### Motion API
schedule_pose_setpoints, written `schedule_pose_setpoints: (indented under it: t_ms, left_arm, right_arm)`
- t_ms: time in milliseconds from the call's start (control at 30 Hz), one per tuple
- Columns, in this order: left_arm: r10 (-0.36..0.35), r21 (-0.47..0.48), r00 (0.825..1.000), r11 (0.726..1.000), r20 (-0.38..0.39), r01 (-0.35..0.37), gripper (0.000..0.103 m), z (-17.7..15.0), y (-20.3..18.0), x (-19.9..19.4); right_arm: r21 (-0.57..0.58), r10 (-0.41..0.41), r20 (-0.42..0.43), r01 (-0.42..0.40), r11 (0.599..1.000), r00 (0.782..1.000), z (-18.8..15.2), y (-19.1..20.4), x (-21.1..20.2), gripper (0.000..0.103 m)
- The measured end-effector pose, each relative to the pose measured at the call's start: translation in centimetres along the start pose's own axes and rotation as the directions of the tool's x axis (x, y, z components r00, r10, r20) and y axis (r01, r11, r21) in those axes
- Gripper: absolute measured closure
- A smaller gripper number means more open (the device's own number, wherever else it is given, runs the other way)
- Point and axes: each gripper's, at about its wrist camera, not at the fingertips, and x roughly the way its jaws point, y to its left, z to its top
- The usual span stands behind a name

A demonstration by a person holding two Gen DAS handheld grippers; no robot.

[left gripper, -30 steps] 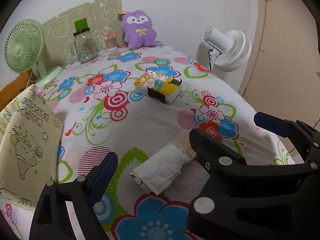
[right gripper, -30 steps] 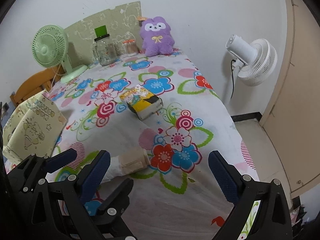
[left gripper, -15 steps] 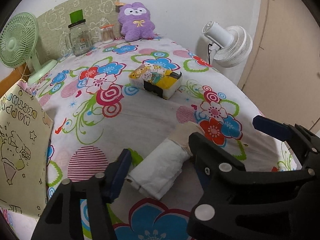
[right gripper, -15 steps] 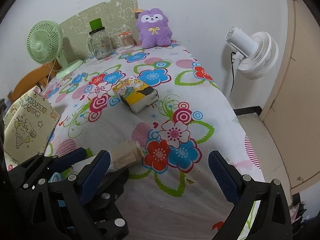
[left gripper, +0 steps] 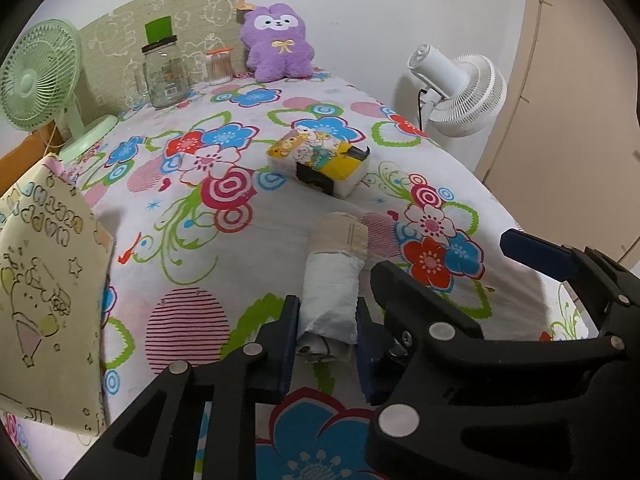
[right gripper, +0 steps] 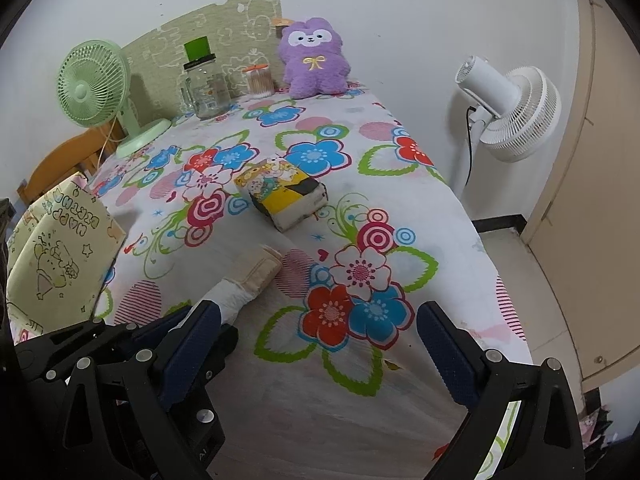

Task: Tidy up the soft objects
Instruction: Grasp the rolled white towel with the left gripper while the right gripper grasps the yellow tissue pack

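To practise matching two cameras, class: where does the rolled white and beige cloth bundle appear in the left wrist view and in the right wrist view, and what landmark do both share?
Left wrist view: rolled cloth bundle sits low centre, its near end between the left gripper's fingers.
Right wrist view: it lies lower left, running toward the left gripper.
Shared landmark: the purple plush toy at the back wall.

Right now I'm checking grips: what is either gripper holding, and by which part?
Left gripper clamps the rolled white cloth at its near end; right gripper is open, holding nothing.
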Motion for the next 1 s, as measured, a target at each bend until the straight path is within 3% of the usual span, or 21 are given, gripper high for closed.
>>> schedule_pose_setpoints:
  t_ms: [400, 1000]
  left_arm:
    - [0.076, -0.06, 0.996, 0.995, 0.052, -0.073, 0.079, 1.3, 1.8, -1.0]
    - [0.191, -0.17, 0.981, 0.968, 0.038, -0.182, 0.079, 4.7, 3.9, 1.3]
  right_arm:
    - [-0.032, 0.031, 0.031, -0.03, 0.999, 0.999, 1.7, 1.6, -0.1, 0.003]
    - [-0.088, 0.058, 0.036, -0.055, 0.995, 0.998, 6.0, 1.9, 3.4, 0.009]
